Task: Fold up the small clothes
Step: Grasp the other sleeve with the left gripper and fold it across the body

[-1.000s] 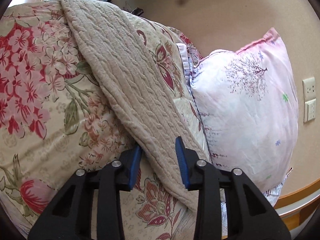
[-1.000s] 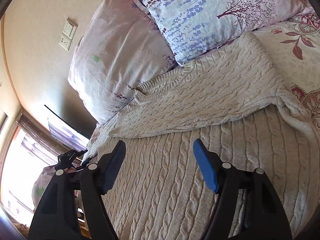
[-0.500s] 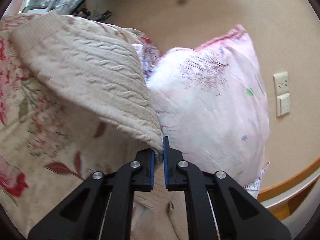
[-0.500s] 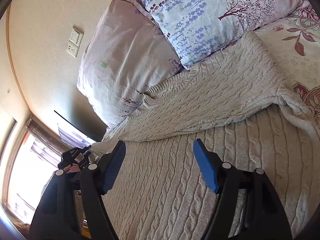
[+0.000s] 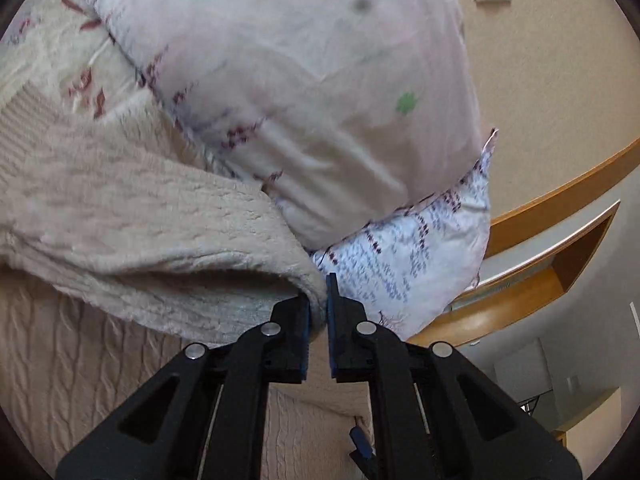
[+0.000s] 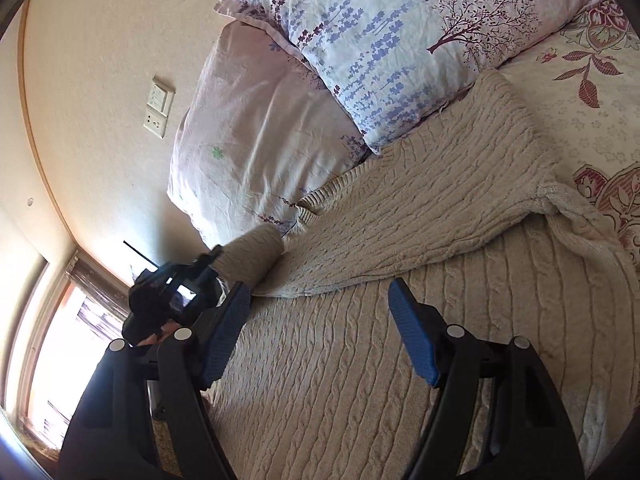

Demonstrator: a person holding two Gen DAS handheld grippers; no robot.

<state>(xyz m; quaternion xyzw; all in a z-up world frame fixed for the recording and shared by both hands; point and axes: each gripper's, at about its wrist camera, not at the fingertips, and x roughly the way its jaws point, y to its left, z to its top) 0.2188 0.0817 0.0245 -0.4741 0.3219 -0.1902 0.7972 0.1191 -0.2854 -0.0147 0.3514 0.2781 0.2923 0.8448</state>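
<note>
Here left tool (image 5: 318, 310) pinches sweater sleeve (image 5: 168, 248).

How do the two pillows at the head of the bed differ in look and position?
The plain pink pillow is nearly patternless, with one green speck; the lavender-print pillow shows purple sprigs and a tree. The pink pillow leans against the wall; the lavender-print pillow overlaps its front. Both touch the cable-knit sweater.

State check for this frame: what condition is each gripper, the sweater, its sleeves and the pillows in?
Left gripper: shut on sleeve.
Right gripper: open, holding nothing.
Sweater: flat on the bed.
Held sleeve: lifted, over the body.
Other sleeve: folded across the body.
Pillows: stacked by the wall.
</note>
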